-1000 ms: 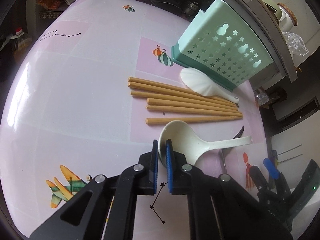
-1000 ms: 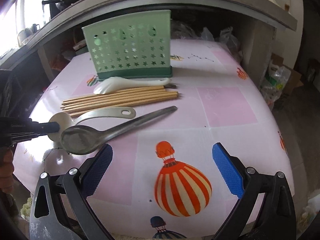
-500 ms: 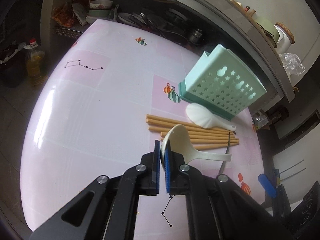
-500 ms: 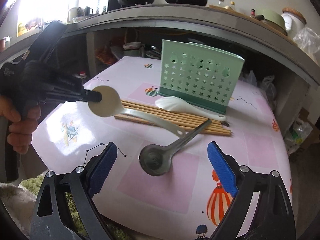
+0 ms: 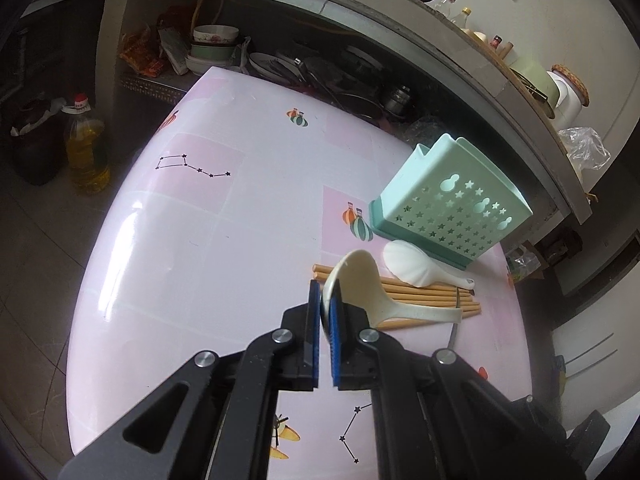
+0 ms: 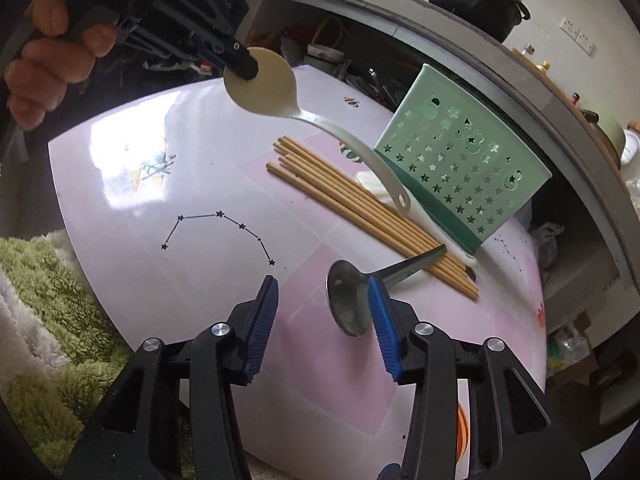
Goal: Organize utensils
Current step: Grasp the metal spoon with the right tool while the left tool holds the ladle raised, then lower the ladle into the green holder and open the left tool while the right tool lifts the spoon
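Left gripper (image 5: pixel 325 300) is clamped on the bowl rim of the cream plastic ladle (image 5: pixel 362 286), held in the air above the pink patterned tabletop (image 5: pixel 180 240); handle slants down toward the bundle of tan wooden chopsticks (image 6: pixel 360 204). Right gripper (image 6: pixel 322 294) hovers low over the table, jaws closing, pads not pressing anything; the grey metal spoon (image 6: pixel 347 300) lies flat just beside its right pad, partly behind it, handle tip on the chopsticks. White ceramic spoon (image 5: pixel 412 266) lies between chopsticks and the mint-green perforated plastic utensil holder (image 5: pixel 452 210), which stands upright at the table's far side.
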A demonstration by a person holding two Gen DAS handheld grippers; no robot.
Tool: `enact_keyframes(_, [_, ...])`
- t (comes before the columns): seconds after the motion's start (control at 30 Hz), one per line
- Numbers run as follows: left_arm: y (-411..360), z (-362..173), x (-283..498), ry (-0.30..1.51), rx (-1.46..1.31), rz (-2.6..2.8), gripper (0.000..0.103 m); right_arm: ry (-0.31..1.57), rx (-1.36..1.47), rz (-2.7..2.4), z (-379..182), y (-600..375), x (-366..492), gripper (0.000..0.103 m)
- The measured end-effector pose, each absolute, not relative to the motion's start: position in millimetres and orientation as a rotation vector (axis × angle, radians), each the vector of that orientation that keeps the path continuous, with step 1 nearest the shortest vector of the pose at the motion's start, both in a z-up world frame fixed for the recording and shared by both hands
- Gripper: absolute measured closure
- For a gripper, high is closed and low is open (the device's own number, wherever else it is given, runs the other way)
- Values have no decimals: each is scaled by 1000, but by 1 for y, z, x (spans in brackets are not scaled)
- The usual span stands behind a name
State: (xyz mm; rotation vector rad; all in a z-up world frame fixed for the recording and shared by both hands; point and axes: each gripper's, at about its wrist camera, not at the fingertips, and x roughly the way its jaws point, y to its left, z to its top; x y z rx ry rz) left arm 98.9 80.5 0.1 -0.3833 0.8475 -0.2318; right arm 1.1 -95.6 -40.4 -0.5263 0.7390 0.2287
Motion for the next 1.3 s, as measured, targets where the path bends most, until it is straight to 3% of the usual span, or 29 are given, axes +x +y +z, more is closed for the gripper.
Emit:
enact_keyframes(0.23, [86, 5, 96, 823, -377, -215, 100, 749, -561, 203, -47, -97, 9, 82])
enact_keyframes(0.3, [86, 6, 95, 815, -374, -212, 100, 756, -559, 187, -49, -97, 10, 94])
enact_keyframes(0.87, [75, 89, 110, 524, -242, -231, 100, 654, -212, 173, 27, -149, 10, 102])
enact_keyframes(1.3, [23, 152, 165, 356, 164, -175, 100, 508, -9, 195, 81, -197, 2, 102])
